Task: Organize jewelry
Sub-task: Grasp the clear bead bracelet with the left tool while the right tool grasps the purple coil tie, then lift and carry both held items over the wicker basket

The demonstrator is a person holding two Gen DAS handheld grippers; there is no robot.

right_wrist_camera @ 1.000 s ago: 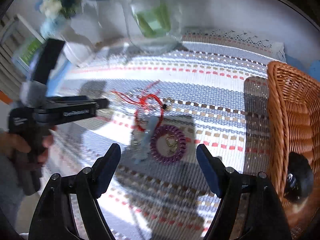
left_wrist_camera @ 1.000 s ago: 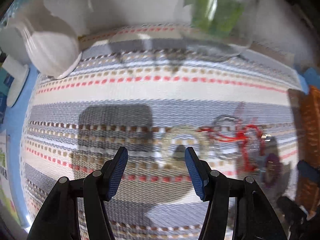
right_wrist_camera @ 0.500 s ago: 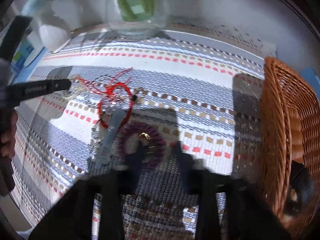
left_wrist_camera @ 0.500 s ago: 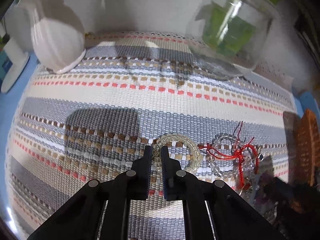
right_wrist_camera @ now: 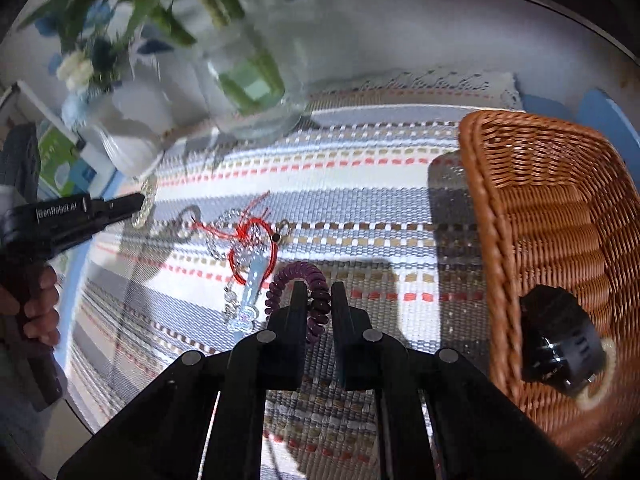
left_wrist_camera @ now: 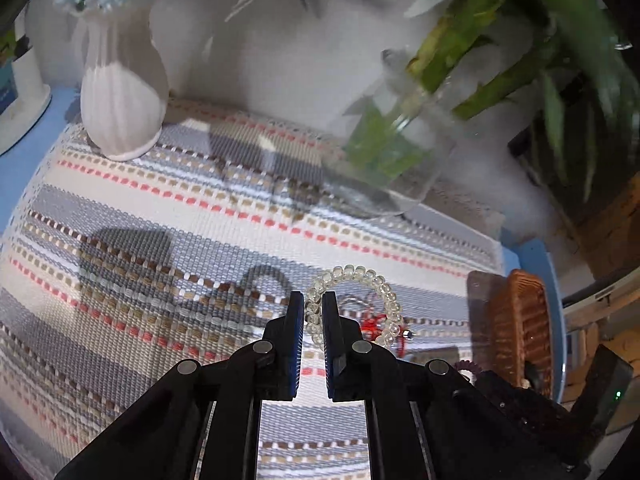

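My left gripper (left_wrist_camera: 311, 304) is shut on a clear bead bracelet (left_wrist_camera: 372, 280) and holds it above the striped mat; it also shows in the right wrist view (right_wrist_camera: 144, 200) at the far left. My right gripper (right_wrist_camera: 318, 296) is shut on a purple spiral hair tie (right_wrist_camera: 294, 276), lifted just off the mat. A red cord bracelet (right_wrist_camera: 256, 236), a second clear bead bracelet and a pale blue clip (right_wrist_camera: 252, 284) lie tangled on the mat left of the hair tie. The wicker basket (right_wrist_camera: 500, 216) stands at the right and holds a black watch (right_wrist_camera: 560, 336).
A glass vase with green stems (left_wrist_camera: 384, 160) and a white ribbed vase (left_wrist_camera: 120, 100) stand at the back of the striped mat (left_wrist_camera: 160, 216). The basket's edge (left_wrist_camera: 516, 320) shows at the right of the left wrist view.
Both grippers went from open to shut on their items. The left one has lifted the clear bead bracelet off the mat; the right one has raised the purple hair tie.
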